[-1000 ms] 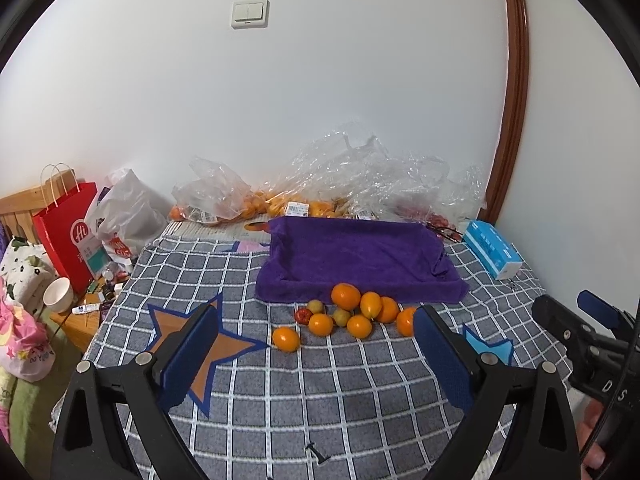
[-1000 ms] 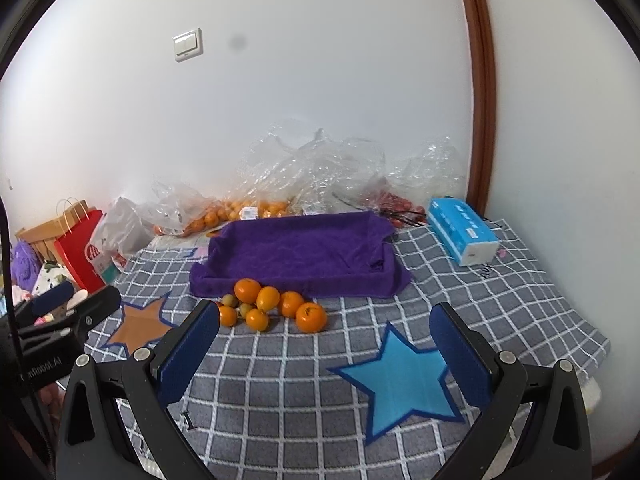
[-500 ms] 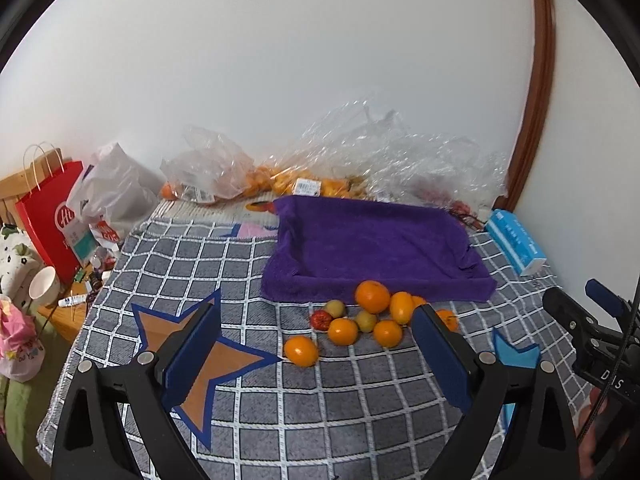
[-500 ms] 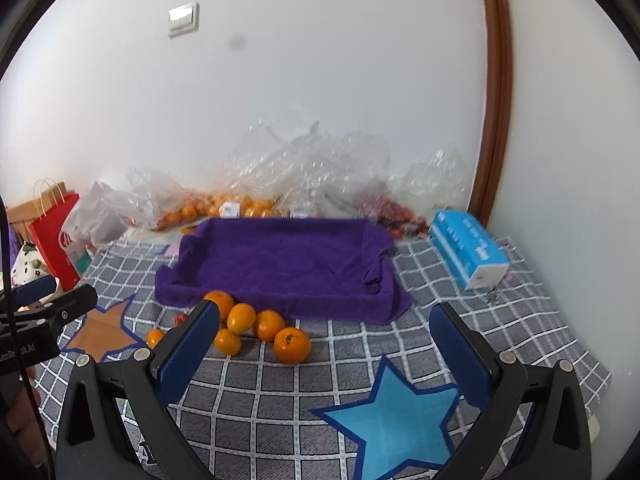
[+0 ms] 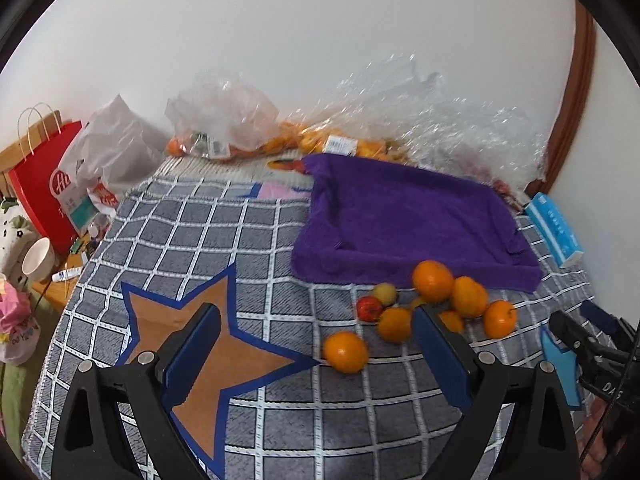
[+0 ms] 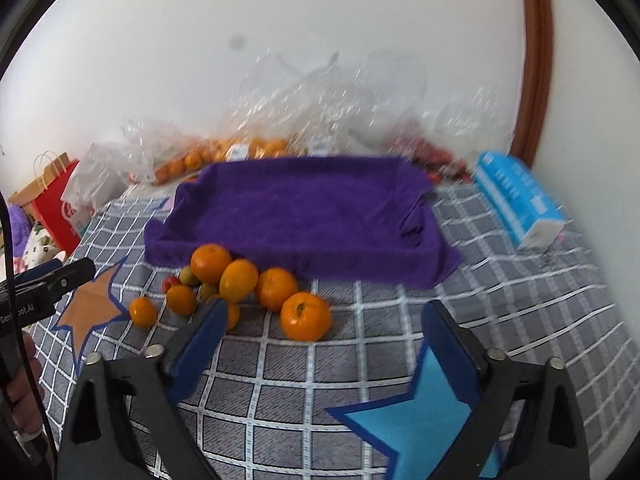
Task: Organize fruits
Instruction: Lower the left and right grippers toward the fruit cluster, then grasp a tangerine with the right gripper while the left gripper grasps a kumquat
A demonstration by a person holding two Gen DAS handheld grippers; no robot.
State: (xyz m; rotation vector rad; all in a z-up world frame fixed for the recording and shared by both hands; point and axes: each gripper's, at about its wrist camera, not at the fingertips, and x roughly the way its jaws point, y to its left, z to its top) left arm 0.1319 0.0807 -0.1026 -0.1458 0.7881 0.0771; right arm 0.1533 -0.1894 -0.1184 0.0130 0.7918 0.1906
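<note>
Several oranges lie in a loose heap on the checked blanket [image 5: 192,232], just in front of a purple towel-lined tray [image 5: 400,216] [image 6: 296,208]. A small red fruit [image 5: 369,308] and a yellowish one [image 5: 385,293] lie among them. My left gripper [image 5: 316,314] hangs open over the blanket, and a lone orange [image 5: 346,351] shows between its fingers, untouched. My right gripper [image 6: 325,309] has its jaws closing. The nearest orange [image 6: 306,316] lies between its blue pads [image 6: 200,344], which stand clear of it.
Crumpled clear plastic bags [image 5: 280,136] with more oranges line the wall behind the tray. A blue tissue box [image 6: 516,196] lies to the right of the tray. Off the blanket's left edge stand a red paper bag [image 5: 40,184] and a white bowl [image 5: 38,258].
Both grippers have come forward and down toward the fruit heap, which now looks bigger and nearer. The right gripper's fingers stand closer together than before.
</note>
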